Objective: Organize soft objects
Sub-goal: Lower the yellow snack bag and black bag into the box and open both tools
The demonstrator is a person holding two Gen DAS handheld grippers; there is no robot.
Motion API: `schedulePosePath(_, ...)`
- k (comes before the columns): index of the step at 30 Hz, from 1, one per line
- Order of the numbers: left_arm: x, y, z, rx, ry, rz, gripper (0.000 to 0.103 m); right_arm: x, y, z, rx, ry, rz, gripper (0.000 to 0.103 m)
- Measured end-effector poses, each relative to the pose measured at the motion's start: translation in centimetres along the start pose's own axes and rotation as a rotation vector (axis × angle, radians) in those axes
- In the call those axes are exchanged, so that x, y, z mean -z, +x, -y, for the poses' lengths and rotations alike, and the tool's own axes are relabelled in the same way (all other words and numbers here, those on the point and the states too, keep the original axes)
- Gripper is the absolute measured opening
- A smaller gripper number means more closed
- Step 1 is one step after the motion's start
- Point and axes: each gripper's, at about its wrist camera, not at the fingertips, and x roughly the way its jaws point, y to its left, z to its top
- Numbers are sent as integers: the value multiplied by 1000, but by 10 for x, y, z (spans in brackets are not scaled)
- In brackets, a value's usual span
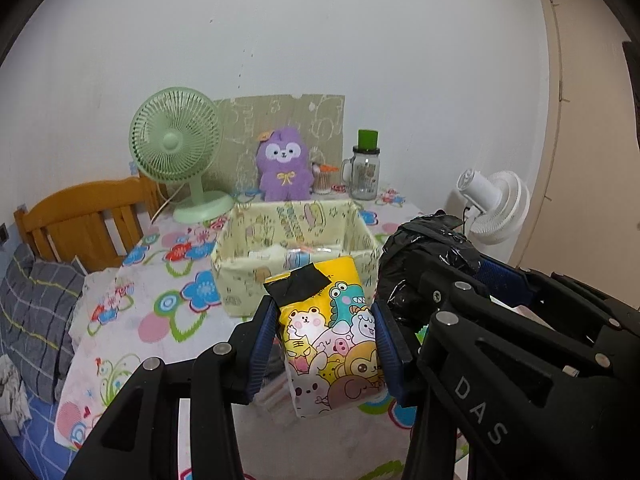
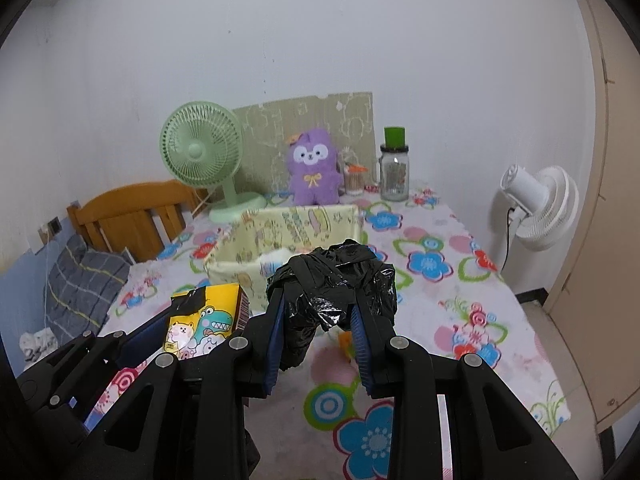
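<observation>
Left gripper [image 1: 326,342]: clamped on the tissue pack [image 1: 332,340], blue pads pressing both of its sides, pack lifted off the tablecloth [image 1: 132,308].
Tissue pack: yellow at the top, cartoon animals below, a strip of black tape across its upper corner; held upright just in front of the bin [image 1: 294,240]. In the right wrist view it shows at lower left [image 2: 200,326], between the left gripper's fingers.
Right gripper [image 2: 318,332]: pinching the black bundle [image 2: 334,288], a wad of crinkled black plastic that bulges out above the pads.
Black bundle: up in the air, near the bin's front right corner; in the left wrist view it sits just right of the tissue pack [image 1: 428,256].
Bin: pale yellow fabric box with cartoon print, open top, mid-table; a few small pale items lie inside, too unclear to name.
Back row: green fan [image 1: 176,148] at left, purple plush [image 1: 285,170] against a cardboard sheet [image 1: 280,120], glass mug [image 1: 365,174] with a green lid at right.
Off the table: white fan [image 2: 540,208] at right, wooden headboard [image 1: 84,224] and grey plaid pillow [image 1: 36,312] at left.
</observation>
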Motion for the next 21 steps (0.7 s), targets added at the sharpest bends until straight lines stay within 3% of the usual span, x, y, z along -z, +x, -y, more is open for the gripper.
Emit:
schedulePosePath(11,-26,-6,-1,-4,22,38,49,-27,-4,-1,-7,-3,33,34)
schedulePosePath(21,-44,12,-4,8,32,37,49,-44,14,1,-10,12,36,34)
